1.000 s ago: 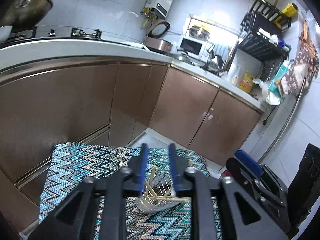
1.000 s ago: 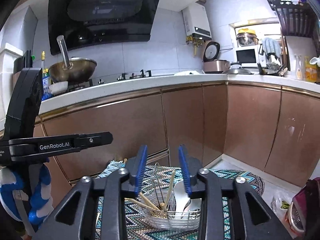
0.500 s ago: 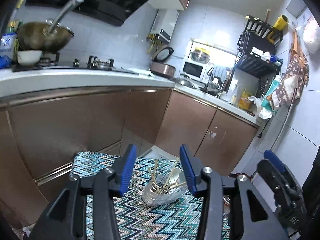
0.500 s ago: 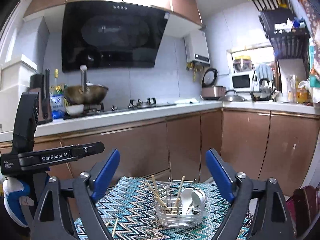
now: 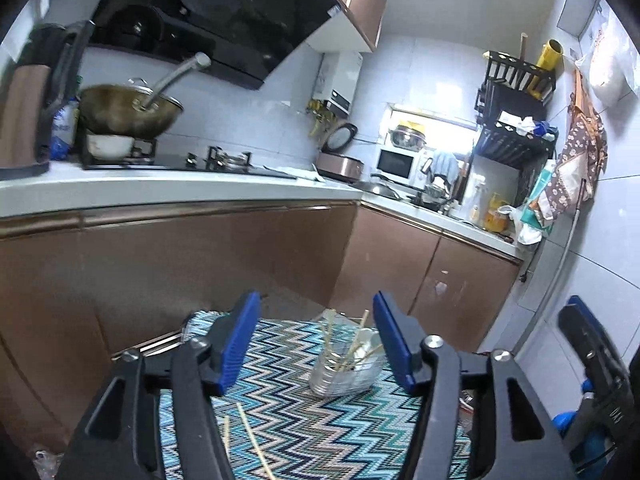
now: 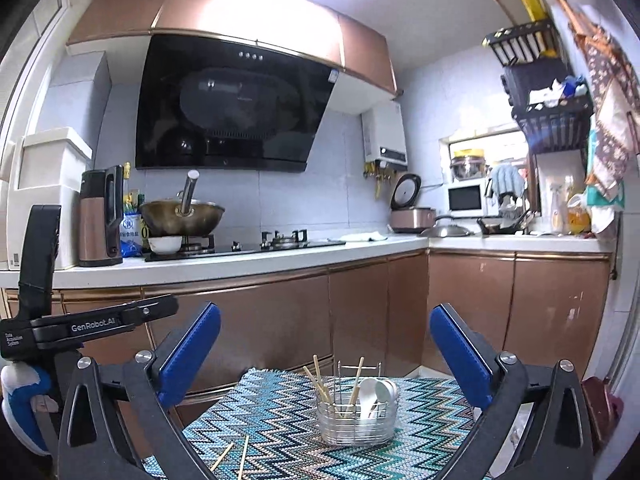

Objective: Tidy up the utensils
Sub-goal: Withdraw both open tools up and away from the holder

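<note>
The wire utensil basket (image 6: 357,416) stands upright on the zigzag-patterned mat (image 6: 280,420), holding wooden chopsticks (image 6: 320,384) and white spoons (image 6: 374,396). Two loose chopsticks (image 6: 234,454) lie on the mat near its front edge, well apart from the basket. The left gripper (image 5: 316,340) and right gripper (image 6: 325,354) both hover above the mat, jaws spread wide and holding nothing.
</note>
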Available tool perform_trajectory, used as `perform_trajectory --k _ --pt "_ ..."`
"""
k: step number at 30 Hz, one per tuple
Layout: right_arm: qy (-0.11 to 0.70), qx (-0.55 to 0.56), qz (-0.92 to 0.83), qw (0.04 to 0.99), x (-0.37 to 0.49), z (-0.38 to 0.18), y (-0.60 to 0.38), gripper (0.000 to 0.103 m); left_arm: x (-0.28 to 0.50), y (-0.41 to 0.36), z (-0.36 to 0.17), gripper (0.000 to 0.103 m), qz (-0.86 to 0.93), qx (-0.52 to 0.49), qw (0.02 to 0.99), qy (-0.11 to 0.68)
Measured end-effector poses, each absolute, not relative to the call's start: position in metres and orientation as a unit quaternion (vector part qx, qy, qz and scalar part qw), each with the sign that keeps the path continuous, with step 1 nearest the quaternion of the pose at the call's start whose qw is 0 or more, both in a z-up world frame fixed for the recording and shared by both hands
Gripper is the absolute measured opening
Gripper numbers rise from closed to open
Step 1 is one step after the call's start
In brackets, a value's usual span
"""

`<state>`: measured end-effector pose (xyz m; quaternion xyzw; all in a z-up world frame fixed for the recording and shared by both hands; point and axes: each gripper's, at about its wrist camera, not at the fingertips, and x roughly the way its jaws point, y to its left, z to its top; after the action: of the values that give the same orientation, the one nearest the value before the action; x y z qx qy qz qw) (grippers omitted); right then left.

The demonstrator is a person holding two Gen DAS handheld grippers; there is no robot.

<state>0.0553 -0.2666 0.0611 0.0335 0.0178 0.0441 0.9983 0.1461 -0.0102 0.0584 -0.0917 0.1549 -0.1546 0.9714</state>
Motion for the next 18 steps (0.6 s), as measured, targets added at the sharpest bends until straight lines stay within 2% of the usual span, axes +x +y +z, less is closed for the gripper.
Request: perform_trajectory --k 5,12,18 --pt "-0.017 0.047 0.032 0.998 0.031 0.065 -0.267 0.103 0.116 0.009 0.064 0.073 -0.120 -0.091 0.982 0.117" --pt "-0.049 0.073 0.033 0.996 0.005 0.068 -0.267 0.103 0.092 0.030 0.061 0.073 -0.098 -0.107 0.984 0.108" --pt "-0.041 0.069 0.029 0.996 -0.007 0.069 -0.262 0.103 0.076 0.042 0.060 0.073 -0.074 -0.113 0.986 0.102"
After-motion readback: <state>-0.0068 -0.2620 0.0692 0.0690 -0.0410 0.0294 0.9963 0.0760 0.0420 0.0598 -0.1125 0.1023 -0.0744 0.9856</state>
